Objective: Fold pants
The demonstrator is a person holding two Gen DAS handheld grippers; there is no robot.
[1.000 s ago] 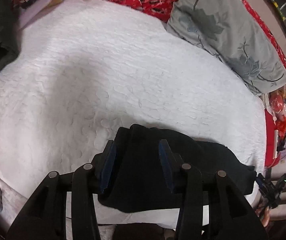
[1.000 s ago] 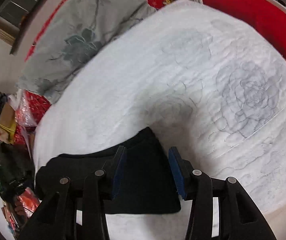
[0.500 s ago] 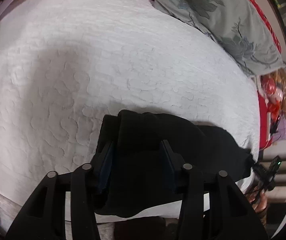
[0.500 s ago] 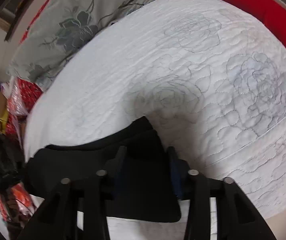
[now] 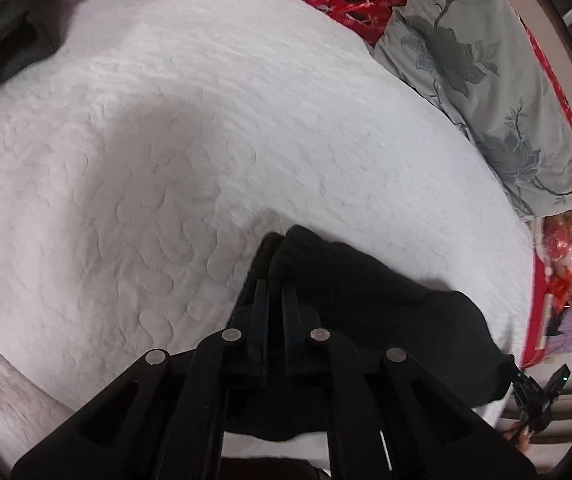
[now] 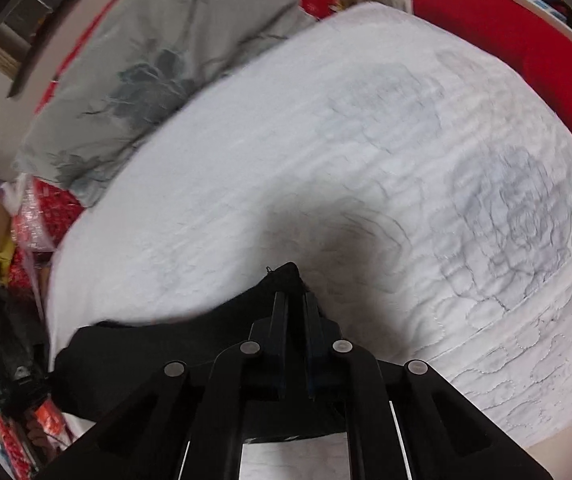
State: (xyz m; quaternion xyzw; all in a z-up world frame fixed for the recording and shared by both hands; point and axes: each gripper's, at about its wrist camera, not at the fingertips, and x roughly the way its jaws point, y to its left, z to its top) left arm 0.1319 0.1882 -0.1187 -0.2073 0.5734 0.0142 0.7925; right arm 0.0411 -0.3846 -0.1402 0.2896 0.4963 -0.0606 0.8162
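While lying on the white quilt, black pants pinched tight at one end by left gripper, at other end by right gripper.

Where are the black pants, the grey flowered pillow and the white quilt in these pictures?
black pants [image 5: 366, 304]: left wrist view, on the bunched cloth right of the fingers.
grey flowered pillow [image 5: 482, 80]: left wrist view, on its middle, between the two flowers.
white quilt [image 6: 286, 152]: right wrist view, on a bare stitched patch.
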